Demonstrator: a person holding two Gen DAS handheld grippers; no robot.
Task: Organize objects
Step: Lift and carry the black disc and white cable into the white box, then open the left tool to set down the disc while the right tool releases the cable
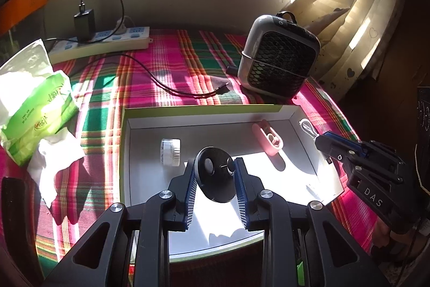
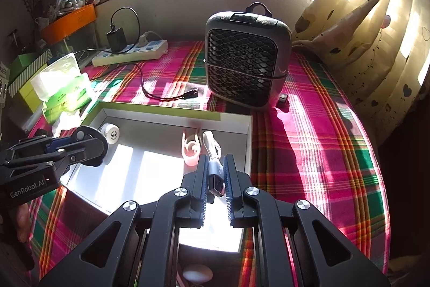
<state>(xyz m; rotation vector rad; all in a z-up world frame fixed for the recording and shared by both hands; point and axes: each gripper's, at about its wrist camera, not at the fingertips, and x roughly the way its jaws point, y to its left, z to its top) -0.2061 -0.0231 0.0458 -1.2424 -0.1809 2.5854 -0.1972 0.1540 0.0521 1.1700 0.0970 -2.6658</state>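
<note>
Black round disc-shaped gadget (image 1: 215, 174) hangs clamped between the blue-padded jaws of the left gripper (image 1: 215, 166), above the near part of a shallow white cardboard box with a green rim (image 1: 188, 109). To finish this step well, I would lower the disc onto bare floor beside the small white cylindrical roll (image 1: 170, 152), clear of the pink plastic clip-like case (image 1: 268, 140), and release only once it rests flat. The left jaws stand partly apart, pressed against the disc's edges. The right gripper (image 2: 216, 179) is closed tight on the grey USB plug of a white cable (image 2: 212, 147), whose cord trails down into the box's right side, beside the pink case. Beyond the box on the plaid cloth (image 2: 309, 125) stands a grey mesh-fronted fan (image 2: 244, 58).
</note>
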